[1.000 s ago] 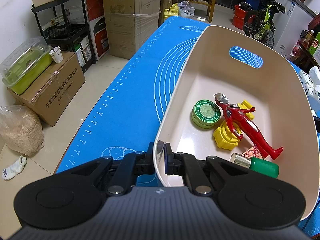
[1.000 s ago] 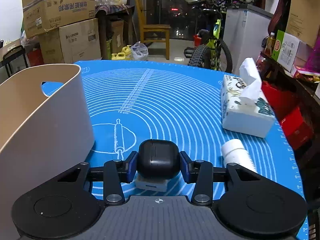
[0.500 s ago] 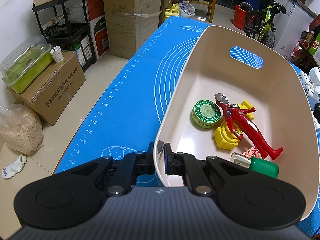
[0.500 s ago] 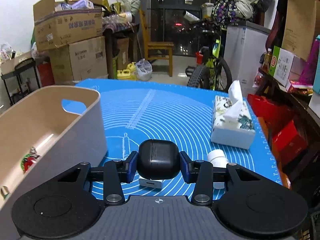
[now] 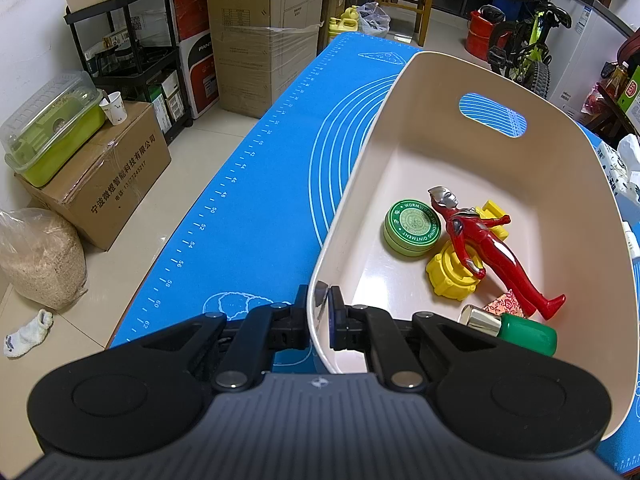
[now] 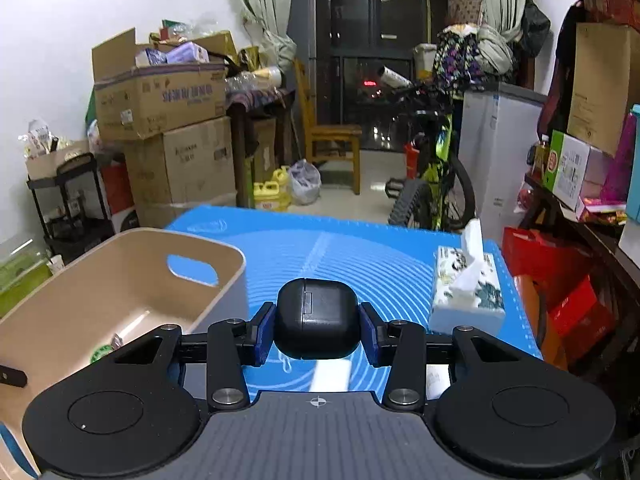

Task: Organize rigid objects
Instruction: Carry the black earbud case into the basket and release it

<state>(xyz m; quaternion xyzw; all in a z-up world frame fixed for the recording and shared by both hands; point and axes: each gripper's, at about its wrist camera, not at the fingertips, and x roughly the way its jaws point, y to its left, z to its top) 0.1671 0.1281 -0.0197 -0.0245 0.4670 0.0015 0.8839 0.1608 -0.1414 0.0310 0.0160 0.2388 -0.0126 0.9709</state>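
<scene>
Right gripper [image 6: 317, 330] clasps a black earbud case [image 6: 316, 322] between its blue pads, raised above the blue mat [image 6: 360, 256], beside the beige bin [image 6: 120, 280]. Left gripper [image 5: 319, 312] is clenched on the bin's near rim [image 5: 318, 300].

Beige bin [image 5: 472, 80]; blue mat [image 5: 256, 200], white-lined; black case [image 6: 316, 320]; green tin [image 5: 412, 222], perhaps metal.

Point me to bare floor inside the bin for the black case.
Bin: the far half, under the handle slot, is bare. So is the strip along the left wall, from the green tin back to the left gripper. The near right is crowded: red figure, yellow toys, green-capped bottle. The black case sits in the right gripper.
</scene>
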